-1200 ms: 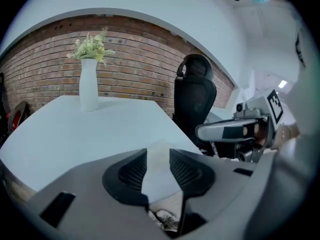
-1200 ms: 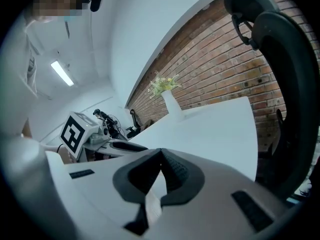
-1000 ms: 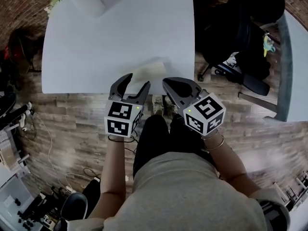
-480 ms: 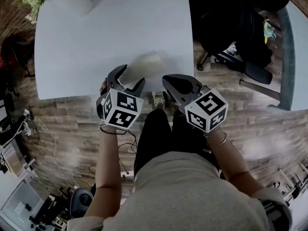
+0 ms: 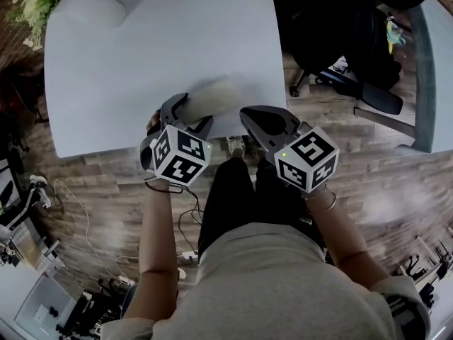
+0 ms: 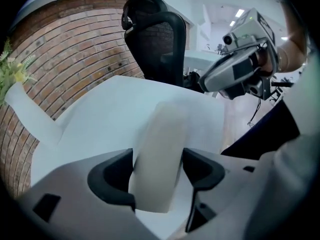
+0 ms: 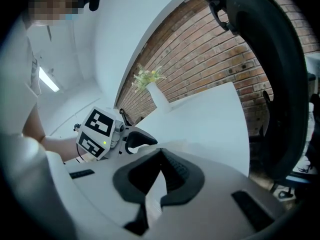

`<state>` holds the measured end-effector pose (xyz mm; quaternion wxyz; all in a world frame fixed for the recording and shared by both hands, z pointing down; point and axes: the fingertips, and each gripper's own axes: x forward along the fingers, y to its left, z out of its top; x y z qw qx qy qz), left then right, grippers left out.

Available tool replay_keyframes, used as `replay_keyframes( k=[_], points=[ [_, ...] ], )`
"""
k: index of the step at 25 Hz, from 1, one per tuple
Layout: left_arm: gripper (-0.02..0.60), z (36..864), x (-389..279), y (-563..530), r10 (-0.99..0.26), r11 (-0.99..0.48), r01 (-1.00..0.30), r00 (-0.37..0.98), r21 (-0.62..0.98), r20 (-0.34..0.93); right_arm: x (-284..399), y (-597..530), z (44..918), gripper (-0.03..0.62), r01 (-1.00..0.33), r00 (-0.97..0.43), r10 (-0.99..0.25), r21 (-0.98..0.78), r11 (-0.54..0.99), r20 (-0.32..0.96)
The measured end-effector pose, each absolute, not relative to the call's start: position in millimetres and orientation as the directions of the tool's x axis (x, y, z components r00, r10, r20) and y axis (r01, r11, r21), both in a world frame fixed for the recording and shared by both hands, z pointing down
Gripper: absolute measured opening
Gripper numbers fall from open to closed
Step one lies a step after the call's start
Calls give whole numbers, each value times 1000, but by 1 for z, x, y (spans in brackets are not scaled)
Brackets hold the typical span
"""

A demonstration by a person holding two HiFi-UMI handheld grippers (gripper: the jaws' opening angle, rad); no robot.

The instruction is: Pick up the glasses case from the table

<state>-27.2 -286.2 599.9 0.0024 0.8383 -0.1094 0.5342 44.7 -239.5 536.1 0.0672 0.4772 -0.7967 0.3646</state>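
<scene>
Two claws: left claw [image 6: 157, 156] working; right claw [image 7: 160, 154] idle just beside the near edge of the worktop [image 5: 141, 55].
Left claw state: spread wide, just been opening further.
Right claw state: pressed together, nothing pinched.
Glasses case [image 5: 214, 95]: pale, lying flat on worktop close to its near edge, not yet lifted.
Key relation: near end of case already between left jaws, pads flanking its two long sides, seemingly not squeezing.
Long axis: running away from left claw along its line of sight; slanted up and to the right in head view.
Nearer hand: left, clearly.
Next move, judged: closing across the narrow width, then lifting.
</scene>
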Motion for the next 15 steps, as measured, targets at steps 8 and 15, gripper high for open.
replay_keyframes(
  k=[8,15],
  points=[
    [290,604,-22,-285,-80,-996,-69,425,-56,901,47,-251,538,-2,-819,-508,-729,-520,243,459],
    [290,608,-20,-283,22,-999,-25,439,37,898,48,-251,542,-2,-826,-489,-735,-521,216,470]
  ],
)
